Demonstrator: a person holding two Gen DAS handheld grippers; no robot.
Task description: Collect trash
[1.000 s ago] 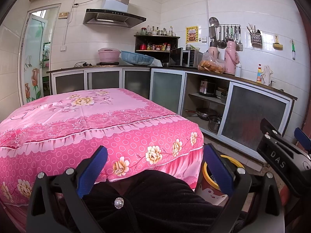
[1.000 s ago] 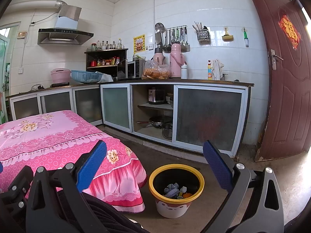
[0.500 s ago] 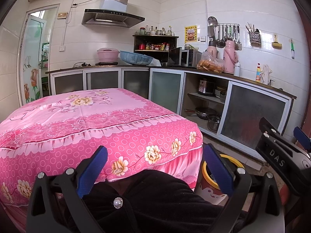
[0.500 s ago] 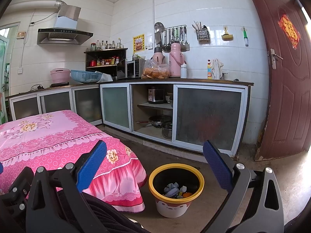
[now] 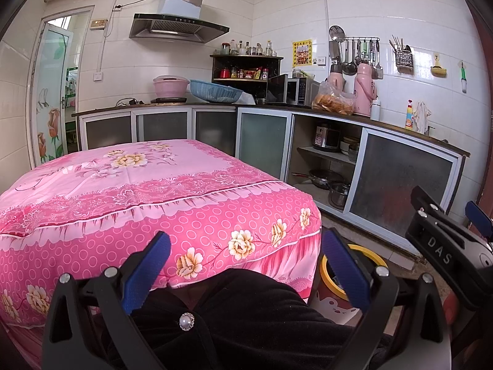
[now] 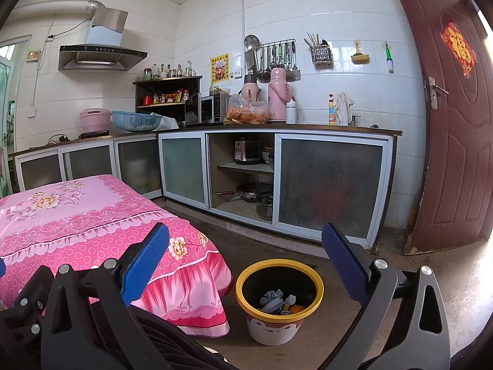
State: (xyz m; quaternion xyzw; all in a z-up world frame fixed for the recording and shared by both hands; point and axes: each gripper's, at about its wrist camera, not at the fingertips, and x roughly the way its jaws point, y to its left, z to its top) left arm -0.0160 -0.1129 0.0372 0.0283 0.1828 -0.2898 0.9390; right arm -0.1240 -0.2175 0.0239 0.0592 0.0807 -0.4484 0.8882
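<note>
Holding both claws wide open, nothing held: left gripper (image 5: 245, 265), right gripper (image 6: 245, 257) | round yellow-rimmed plastic trash bucket (image 6: 279, 320) has scraps inside | pink flowered tablecloth (image 5: 129, 185) looks bare | next: find more trash.

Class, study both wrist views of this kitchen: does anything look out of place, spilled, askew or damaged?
Little stands out. The brown door is scuffed and worn at its bottom corner. Trash sits inside the yellow-rimmed bin, none spilled on the floor around it. The pink tablecloth lies flat.

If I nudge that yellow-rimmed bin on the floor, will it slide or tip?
The yellow-rimmed white plastic bin probably slides: it looks light, holding only a few scraps. It narrows toward the base, so a push at the rim might tip it.
</note>
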